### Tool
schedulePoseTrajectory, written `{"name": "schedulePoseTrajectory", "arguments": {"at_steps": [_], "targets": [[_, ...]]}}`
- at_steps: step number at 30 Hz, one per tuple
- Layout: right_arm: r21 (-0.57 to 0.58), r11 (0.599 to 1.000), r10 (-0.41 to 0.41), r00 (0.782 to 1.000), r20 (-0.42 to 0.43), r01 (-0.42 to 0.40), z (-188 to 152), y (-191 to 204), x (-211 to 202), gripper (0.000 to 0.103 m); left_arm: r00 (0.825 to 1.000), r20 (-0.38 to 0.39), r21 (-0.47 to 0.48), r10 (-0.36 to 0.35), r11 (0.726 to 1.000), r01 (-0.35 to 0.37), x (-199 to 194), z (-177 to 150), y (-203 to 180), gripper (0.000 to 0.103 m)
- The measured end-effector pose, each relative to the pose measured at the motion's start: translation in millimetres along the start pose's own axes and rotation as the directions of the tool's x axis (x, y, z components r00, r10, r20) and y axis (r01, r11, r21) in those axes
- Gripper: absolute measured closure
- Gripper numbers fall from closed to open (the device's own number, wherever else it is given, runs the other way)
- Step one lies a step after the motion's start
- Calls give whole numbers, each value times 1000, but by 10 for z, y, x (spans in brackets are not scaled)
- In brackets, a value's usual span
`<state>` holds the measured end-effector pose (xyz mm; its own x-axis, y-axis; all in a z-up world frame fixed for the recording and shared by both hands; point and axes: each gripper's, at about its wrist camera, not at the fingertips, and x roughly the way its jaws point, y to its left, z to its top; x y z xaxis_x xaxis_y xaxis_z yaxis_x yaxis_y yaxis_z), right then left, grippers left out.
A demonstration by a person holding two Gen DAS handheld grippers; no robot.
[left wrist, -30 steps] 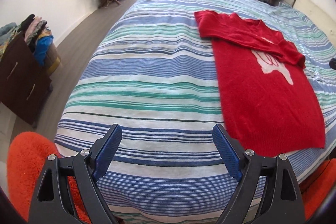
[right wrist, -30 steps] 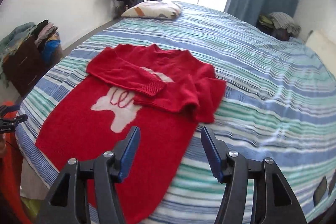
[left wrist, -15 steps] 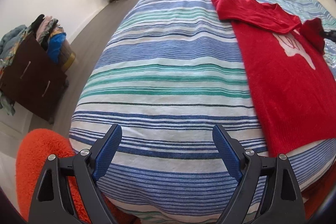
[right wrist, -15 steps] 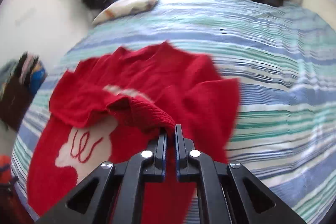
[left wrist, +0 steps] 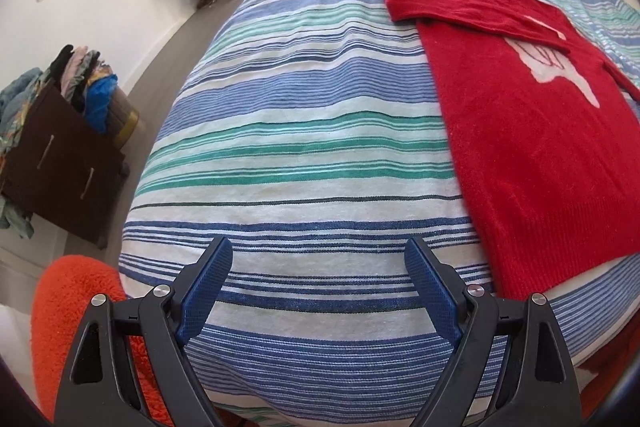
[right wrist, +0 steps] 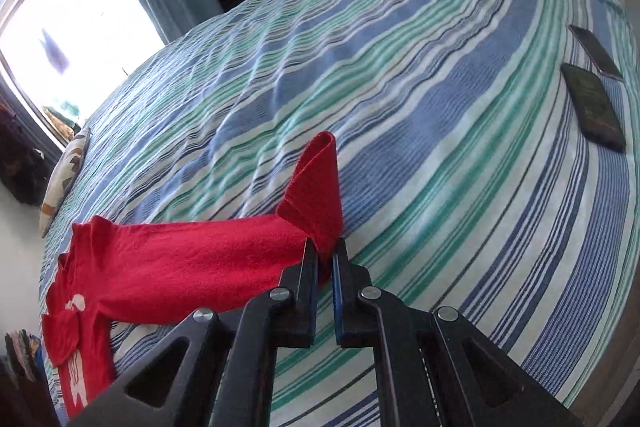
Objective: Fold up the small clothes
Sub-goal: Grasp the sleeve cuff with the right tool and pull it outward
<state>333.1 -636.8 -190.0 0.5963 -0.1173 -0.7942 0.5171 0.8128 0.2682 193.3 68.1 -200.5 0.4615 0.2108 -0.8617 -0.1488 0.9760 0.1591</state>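
Now the right gripper pinches the ribbed cuff of a fuzzy red knit sweater, stretching its sleeve taut above the striped bed. Its body lies flat near the bed's edge, while the left gripper hovers empty, blue textured pads spread wide.

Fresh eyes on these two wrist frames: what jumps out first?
The red sweater on the striped bed, lying along the right side of the left wrist view. In the right wrist view, the right gripper is shut on its sleeve, drawn out sideways over the bedspread. The left gripper hangs open near the bed's near edge, holding nothing.
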Motion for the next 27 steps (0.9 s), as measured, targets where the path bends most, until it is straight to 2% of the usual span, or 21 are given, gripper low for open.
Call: {"name": "schedulePoseTrajectory", "arguments": {"at_steps": [7,9,11,13,15,17,18,20,22,24,25,27], "targets": [[27,998,-49,996,-72,51,-167,-160,298,97,1000,-13,2,27,1000,-27,19,-6,36,14],[84,996,-6,992,-124,17,-237,-288,443,97,999,-20,4,30,1000,-30,26,-7,40,14],[158,987,46,995,-93,-30,-276,-445,413,98,999,-16,10,39,999,-38,-3,17,48,14],[203,978,57,996,-70,-42,-296,-552,328,94,999,4,27,50,998,-50,-75,80,45,14],[197,980,-9,999,-38,16,-313,-598,164,82,997,58,63,47,997,-51,-210,209,2,14],[160,981,-117,993,29,111,-364,-590,-121,53,991,130,109,22,993,-37,-368,429,-114,14],[141,982,-137,988,70,126,-404,-556,-273,50,986,166,131,-5,991,-17,-443,569,-200,14],[95,992,-99,988,118,88,-484,-399,-537,50,971,222,193,-86,980,43,-557,891,-443,13],[49,999,7,992,123,-13,-666,-166,-755,50,953,244,290,-180,951,105,-588,1226,-814,10],[8,990,141,984,111,-142,-942,125,-936,50,939,187,436,-289,881,185,-479,1496,-1282,8],[-16,979,202,973,108,-202,-1115,270,-1032,48,935,172,503,-311,844,188,-391,1577,-1525,8],[-66,955,296,950,103,-290,-1494,570,-1139,44,942,164,626,-294,769,130,-163,1663,-1993,10]]}}
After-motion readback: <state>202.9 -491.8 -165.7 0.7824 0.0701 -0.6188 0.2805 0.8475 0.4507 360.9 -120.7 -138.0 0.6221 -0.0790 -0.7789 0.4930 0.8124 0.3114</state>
